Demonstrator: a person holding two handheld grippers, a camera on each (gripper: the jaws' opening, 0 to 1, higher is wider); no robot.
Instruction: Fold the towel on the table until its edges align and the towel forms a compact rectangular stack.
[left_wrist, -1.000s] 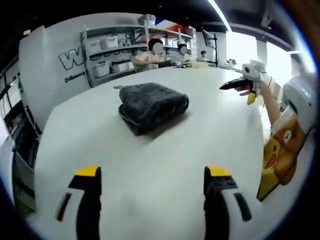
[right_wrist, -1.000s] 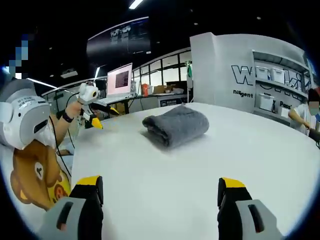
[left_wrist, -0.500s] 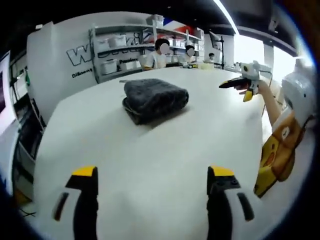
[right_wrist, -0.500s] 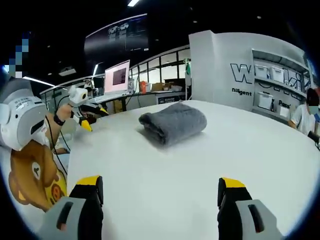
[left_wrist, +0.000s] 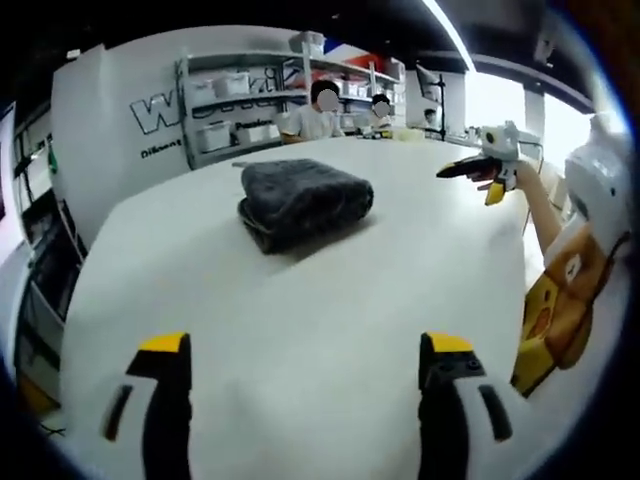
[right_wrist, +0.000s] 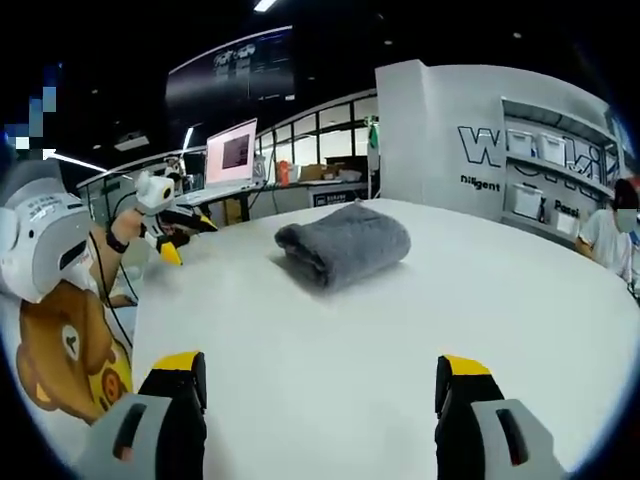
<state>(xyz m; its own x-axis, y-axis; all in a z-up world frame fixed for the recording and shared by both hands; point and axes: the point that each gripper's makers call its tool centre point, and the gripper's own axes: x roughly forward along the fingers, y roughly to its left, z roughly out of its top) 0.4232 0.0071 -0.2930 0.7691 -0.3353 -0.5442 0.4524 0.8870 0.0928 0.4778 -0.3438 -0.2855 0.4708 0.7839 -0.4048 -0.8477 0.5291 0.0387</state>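
We hold the left gripper low over the near part of the white table, jaws spread wide and grasping nothing. Our right gripper hovers the same way, released and empty; seen from the left gripper view, it is raised off the right table edge. The dark grey towel lies folded in a compact stack toward the far side, well apart from both. Far shelves carry white bins. Since half a second ago, the towel has kept its place.
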